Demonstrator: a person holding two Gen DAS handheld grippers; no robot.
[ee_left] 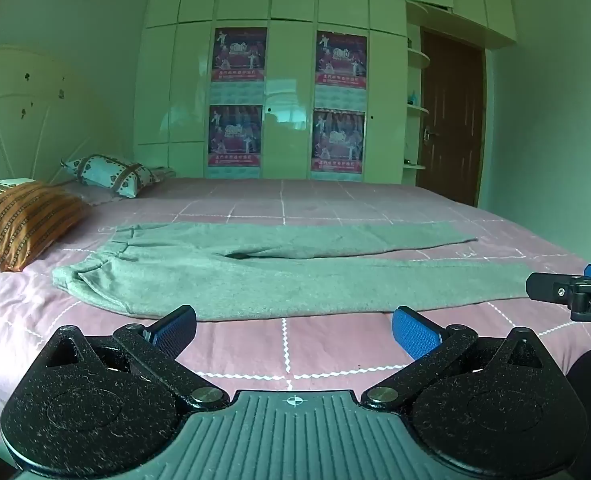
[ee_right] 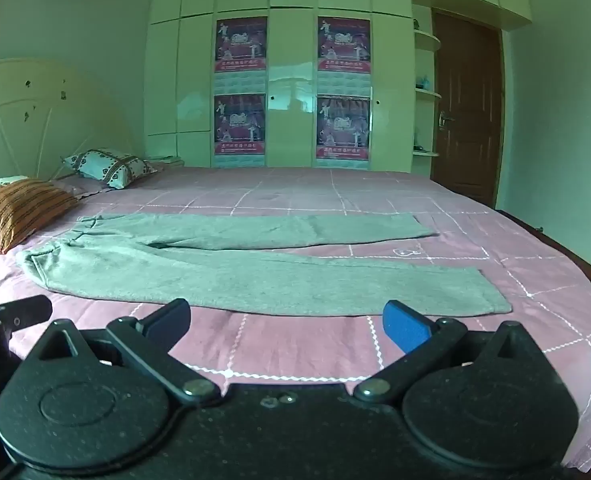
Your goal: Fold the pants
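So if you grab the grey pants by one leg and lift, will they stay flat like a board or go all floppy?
Probably floppy. The grey pants lie limp on the pink bedspread, with soft wrinkles at the waistband, so a lifted leg would likely droop and drag the rest. The fabric looks thick and fuzzy, so it should grip rather than slip. Both the left gripper and right gripper are open, holding nothing.

Dim, green-tinted daylight, glare on the wardrobe (ee_left: 287, 120) doors, fisheye-bent, dark-cornered edges.
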